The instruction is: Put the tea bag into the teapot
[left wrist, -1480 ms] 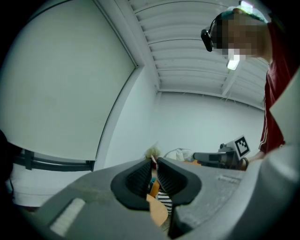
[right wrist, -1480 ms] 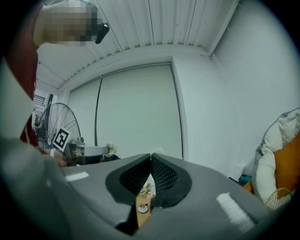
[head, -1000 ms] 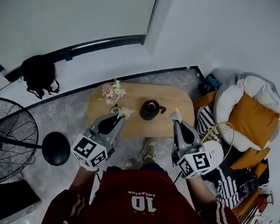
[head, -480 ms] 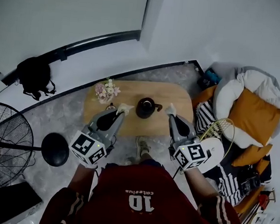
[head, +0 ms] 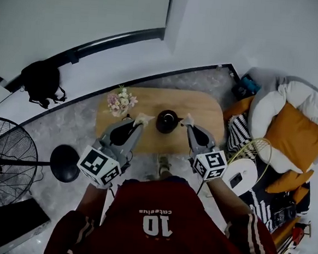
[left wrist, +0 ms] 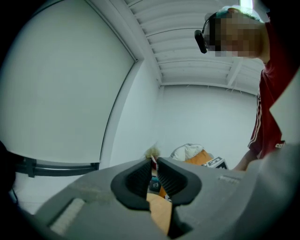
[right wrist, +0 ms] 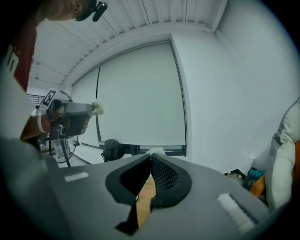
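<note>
The oval tabletop [head: 204, 106] is smooth, matt pale wood; the round dark teapot [head: 166, 121] has a slight gloss. Left gripper [left wrist: 153, 161] and right gripper [right wrist: 150, 157] wear matt grey plastic, with textured black rubbery pads [left wrist: 140, 178]. The orange cushion [head: 298, 132] looks soft cloth.

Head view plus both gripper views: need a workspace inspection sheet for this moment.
surface: wooden table, mostly bare
job's things: dark teapot at the table's centre; pale piece, probably the tea bag, held off the table
clutter: flower bunch at the table's left end
grippers: left gripper shut on the tea bag, left of the teapot; right gripper shut on a thin white piece, right of the teapot
cables: nothing seen on the table
surroundings: fan and black bag to the left, orange cushions to the right
</note>
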### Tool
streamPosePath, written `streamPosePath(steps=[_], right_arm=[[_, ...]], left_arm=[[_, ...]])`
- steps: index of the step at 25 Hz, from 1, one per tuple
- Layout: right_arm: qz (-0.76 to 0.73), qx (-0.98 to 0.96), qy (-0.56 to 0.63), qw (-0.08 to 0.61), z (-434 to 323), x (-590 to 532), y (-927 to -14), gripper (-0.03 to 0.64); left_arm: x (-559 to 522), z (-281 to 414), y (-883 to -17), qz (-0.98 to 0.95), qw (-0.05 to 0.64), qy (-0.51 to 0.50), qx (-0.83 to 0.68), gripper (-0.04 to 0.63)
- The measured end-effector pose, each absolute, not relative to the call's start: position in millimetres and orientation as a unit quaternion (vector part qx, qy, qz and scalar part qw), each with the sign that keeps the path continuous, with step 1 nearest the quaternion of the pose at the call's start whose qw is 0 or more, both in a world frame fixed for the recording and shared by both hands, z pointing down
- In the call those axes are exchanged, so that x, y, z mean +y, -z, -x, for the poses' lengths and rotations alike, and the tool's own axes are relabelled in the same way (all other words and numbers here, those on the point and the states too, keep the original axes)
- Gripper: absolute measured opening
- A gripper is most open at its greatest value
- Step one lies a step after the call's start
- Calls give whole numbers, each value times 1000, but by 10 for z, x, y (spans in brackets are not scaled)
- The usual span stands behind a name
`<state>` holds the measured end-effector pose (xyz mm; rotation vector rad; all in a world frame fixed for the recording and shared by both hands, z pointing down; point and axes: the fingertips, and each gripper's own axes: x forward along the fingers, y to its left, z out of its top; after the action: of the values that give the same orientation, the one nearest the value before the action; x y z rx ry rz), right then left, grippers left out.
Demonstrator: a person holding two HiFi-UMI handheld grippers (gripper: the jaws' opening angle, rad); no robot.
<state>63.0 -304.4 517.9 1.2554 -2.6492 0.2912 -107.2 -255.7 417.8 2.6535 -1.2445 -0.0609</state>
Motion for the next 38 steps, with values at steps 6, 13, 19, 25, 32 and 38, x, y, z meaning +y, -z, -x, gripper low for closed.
streamPosePath(steps=[6,13,19,25,32,38], right_arm=[[-411,-893,-135,127,-643,-3380,-5794,-2],[-418,-875,-183,164,-647,-3543,-6480,-2],[-463,-839,-214,191,-682,-3647,-7052,-2],[-483,-817,-233,211,-635,-3776,-7450,-2],[-463,-818,-237,244,-466,-3942,-7747,-2],[-432,-828,-238,266,-323,-4038,-7940,0]], left_arm=[[-2766,1034,-4241,-890,119,16,-440,43],[-2848,969,-4266,-885,123,21,-448,43],[-2721,969,-4302,-886,124,13,-447,43],[-2722,1037,-4373,-876,137,12,-463,43],[-2803,1172,-4559,-865,149,-2,-479,43],[-2854,1263,-4615,-859,149,-11,-489,43]])
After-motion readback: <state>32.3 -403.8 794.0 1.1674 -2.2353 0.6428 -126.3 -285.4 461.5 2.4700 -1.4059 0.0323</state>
